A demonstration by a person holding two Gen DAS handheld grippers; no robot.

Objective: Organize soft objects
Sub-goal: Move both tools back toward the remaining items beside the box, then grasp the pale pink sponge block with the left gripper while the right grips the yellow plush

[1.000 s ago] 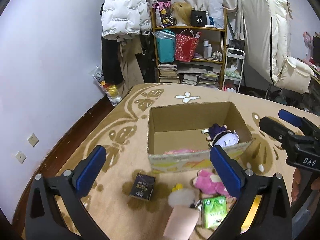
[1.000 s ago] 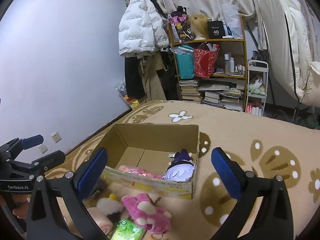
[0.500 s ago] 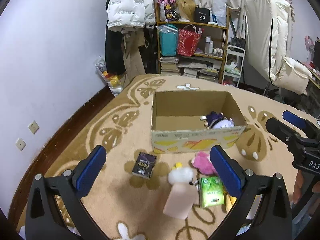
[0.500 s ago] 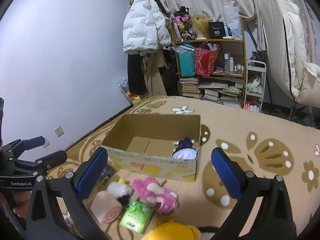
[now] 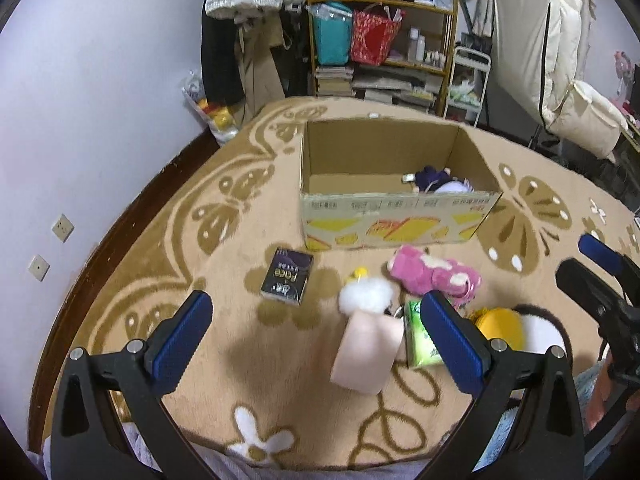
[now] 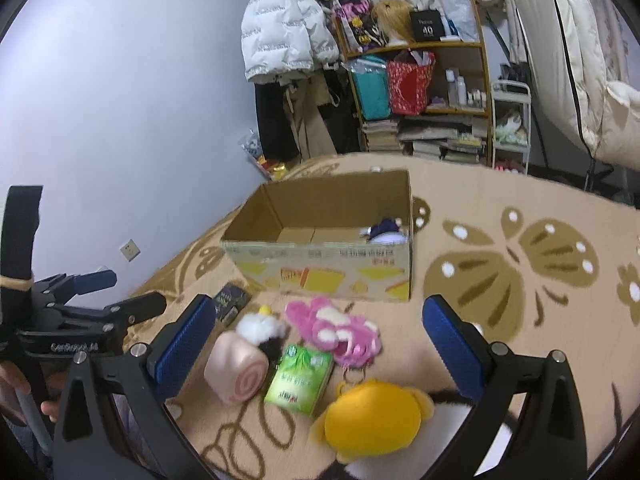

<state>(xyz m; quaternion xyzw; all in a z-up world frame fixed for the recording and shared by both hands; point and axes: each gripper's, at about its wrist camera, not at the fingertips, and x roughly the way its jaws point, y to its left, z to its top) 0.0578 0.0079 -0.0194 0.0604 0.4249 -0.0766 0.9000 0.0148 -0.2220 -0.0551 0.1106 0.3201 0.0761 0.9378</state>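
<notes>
Both views were lit by cool, even indoor light, bright enough to read colours plainly. The wall (image 6: pixel 120 112) took on a bluish-lilac cast. Soft shadows fell on the carpet (image 5: pixel 248 344) under the left gripper (image 5: pixel 316 336), and the toys cast only faint ones. Fisheye bending curved the floor edge and shelf (image 6: pixel 420 92) strongly, with black corners around each frame. The right wrist view was slightly smeared by motion, most at the cardboard box (image 6: pixel 332 272).

Both tongs, left (image 5: pixel 316 334) and right (image 6: pixel 320 344), hover spread wide, gripping nothing.
</notes>
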